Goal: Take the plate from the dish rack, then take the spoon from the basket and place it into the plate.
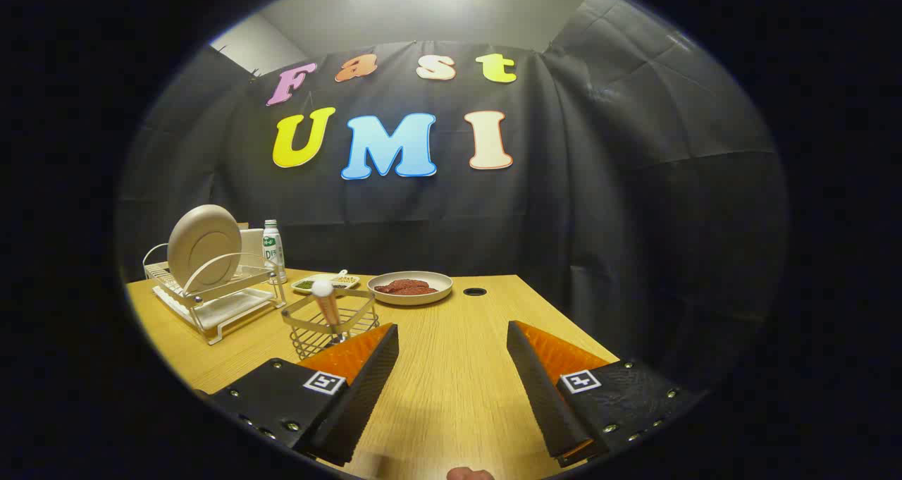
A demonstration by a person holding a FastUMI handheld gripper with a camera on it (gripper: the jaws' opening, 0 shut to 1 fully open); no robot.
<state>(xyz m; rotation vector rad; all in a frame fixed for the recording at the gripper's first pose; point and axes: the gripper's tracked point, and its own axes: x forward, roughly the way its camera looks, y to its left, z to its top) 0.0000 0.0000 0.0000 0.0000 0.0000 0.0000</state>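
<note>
A beige plate (204, 245) stands on edge in the white wire dish rack (215, 300) at the far left of the wooden table. To the right of the rack, a wire basket (331, 323) holds a spoon (323, 298) standing upright, its pale rounded end up. The basket sits just beyond my left finger, partly hidden by it. My gripper (451, 339) is open above the table, with nothing but bare wood between its fingers. Rack and plate are well ahead and to the left of the fingers.
Behind the basket lies a small white tray (325, 281) of green and pale bits. Beside it stands a shallow bowl (411, 287) of red meat slices. A bottle (273, 250) stands behind the rack. A round cable hole (475, 292) is in the tabletop (451, 381).
</note>
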